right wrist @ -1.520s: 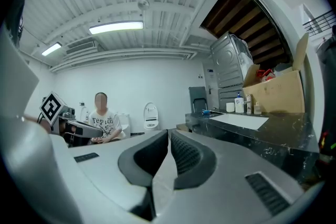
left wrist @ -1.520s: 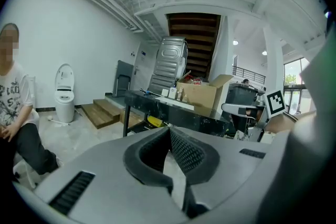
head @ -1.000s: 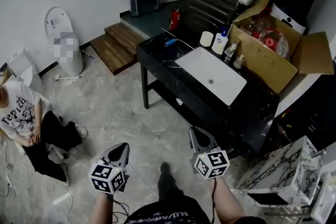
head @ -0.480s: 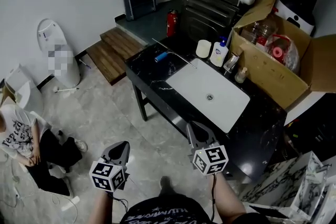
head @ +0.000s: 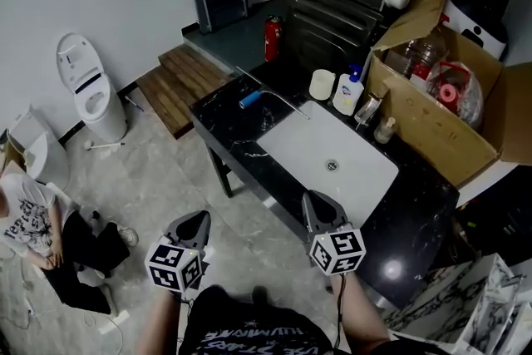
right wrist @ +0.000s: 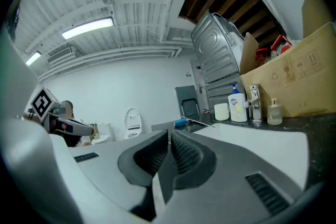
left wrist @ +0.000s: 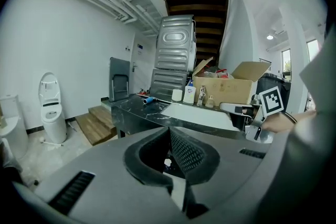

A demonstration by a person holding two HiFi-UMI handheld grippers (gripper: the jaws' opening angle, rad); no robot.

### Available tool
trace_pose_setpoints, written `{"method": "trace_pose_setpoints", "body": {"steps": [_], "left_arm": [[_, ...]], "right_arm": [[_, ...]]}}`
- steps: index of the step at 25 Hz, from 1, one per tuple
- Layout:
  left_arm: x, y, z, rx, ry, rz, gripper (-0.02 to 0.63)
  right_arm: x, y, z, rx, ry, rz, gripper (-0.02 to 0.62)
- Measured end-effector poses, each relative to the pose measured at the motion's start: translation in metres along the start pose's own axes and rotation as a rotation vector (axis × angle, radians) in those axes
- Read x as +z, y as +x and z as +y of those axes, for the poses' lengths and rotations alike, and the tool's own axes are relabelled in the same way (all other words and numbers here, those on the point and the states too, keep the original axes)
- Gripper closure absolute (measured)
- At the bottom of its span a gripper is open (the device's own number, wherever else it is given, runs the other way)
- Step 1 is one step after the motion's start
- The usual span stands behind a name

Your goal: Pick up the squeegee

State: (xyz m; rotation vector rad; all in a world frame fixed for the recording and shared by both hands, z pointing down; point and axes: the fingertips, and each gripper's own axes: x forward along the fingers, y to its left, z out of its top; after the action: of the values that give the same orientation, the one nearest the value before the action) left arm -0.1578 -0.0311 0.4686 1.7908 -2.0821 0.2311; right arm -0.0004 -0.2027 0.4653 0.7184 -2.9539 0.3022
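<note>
The squeegee (head: 251,99), with a blue handle and a long thin blade, lies on the far left corner of the black marble counter (head: 229,137). It shows small in the left gripper view (left wrist: 149,99) and in the right gripper view (right wrist: 181,123). My left gripper (head: 198,219) hangs over the floor in front of the counter, shut and empty (left wrist: 169,131). My right gripper (head: 314,198) is at the counter's near edge beside the white sink (head: 357,170), also shut with nothing in it (right wrist: 169,134). Both are well short of the squeegee.
A white cup (head: 322,84), a soap bottle (head: 348,91) and a tap (head: 366,107) stand behind the sink. An open cardboard box (head: 432,96) fills the counter's right end. A toilet (head: 87,87), wooden steps (head: 179,83) and a seated person (head: 29,220) are at the left.
Both grippers and the head have advanced toward the counter; the counter and squeegee now sit lower and nearer in the head view. Both pairs of jaws stayed shut.
</note>
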Motion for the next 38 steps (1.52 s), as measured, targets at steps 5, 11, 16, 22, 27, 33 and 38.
{"method": "trace_pose_setpoints", "body": {"steps": [5,11,16,22,27,33,38], "left_arm": [[0.016,0.028,0.001,-0.031,0.022,-0.008,0.586],[0.031,0.074,0.021,-0.095,0.029,0.001,0.586],[0.059,0.132,0.053,-0.156,0.039,0.001,0.586],[0.101,0.205,0.089,-0.250,0.070,0.024,0.585],[0.126,0.264,0.117,-0.301,0.089,0.076,0.584],[0.145,0.322,0.133,-0.366,0.124,0.125,0.583],[0.154,0.365,0.136,-0.433,0.160,0.164,0.579]], "right_arm": [[-0.003,0.010,-0.013,-0.024,0.023,0.000,0.546],[-0.004,0.030,-0.031,-0.088,0.027,0.000,0.546],[0.004,0.066,-0.052,-0.149,0.052,-0.027,0.546],[0.014,0.130,-0.080,-0.238,0.069,-0.018,0.546],[0.021,0.169,-0.097,-0.309,0.091,-0.013,0.546],[0.024,0.197,-0.116,-0.390,0.104,-0.001,0.546],[0.026,0.212,-0.132,-0.457,0.113,-0.002,0.546]]}}
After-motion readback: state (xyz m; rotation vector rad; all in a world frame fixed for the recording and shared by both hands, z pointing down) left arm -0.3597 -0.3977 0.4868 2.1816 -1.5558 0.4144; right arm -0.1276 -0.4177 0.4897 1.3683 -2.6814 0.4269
